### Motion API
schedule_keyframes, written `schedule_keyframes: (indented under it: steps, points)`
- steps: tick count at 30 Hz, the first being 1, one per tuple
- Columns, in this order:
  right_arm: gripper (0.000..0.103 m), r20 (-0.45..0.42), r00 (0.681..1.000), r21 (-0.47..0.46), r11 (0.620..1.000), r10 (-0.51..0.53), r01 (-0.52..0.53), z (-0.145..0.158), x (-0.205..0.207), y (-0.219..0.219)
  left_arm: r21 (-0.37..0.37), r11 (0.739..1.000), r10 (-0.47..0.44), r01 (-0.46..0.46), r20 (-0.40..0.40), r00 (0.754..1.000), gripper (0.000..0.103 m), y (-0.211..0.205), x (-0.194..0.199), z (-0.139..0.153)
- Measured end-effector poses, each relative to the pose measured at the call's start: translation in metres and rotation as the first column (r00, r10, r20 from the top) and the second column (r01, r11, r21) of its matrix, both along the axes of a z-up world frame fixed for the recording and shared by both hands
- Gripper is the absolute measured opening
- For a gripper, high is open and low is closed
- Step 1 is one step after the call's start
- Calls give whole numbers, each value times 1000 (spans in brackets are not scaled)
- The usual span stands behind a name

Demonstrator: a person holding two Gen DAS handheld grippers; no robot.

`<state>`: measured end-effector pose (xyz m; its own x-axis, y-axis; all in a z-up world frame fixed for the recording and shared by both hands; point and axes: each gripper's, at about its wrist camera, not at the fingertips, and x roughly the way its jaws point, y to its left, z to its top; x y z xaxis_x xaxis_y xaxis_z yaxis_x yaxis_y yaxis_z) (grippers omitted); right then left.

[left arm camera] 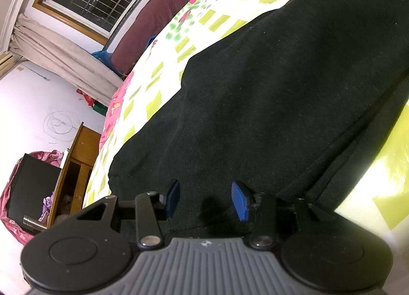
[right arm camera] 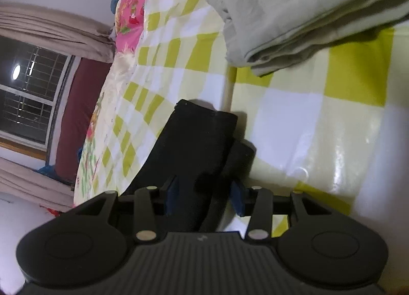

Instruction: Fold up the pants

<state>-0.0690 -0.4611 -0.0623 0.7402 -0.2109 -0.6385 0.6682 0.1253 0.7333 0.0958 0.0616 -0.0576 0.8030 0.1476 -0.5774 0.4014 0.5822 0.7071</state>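
One pair of black fabric pants lies spread on the yellow-and-white checked bedsheet, filling the space directly ahead of the left claw. That claw's two blue pads stand wide apart over the dark cloth, gripping nothing. The right claw is also spread wide, its two fingers on either side of the pants' leg ends, which reach forward from between them; whether they touch cannot be told. One folded pale grey cloth lies well ahead and right.
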Motion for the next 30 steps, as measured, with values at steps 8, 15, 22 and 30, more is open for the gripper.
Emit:
schedule_keyframes:
  steps: [8,15,22,30]
  points:
    - [46,-59,998,-71,997,-28,24,0,5,4,2,1000,-3,3,4,1000,58,1,0,0]
    - [10,84,996,26,999,40,-43,5,43,-11,14,1000,12,-12,-10,1000,59,0,0,5]
    - [6,152,981,-218,972,118,-83,72,-45,15,-42,998,50,-50,3,999,71,10,-1,6]
    - [6,-34,998,-105,993,50,-53,24,-68,10,-47,998,40,-39,25,999,81,13,-7,19]
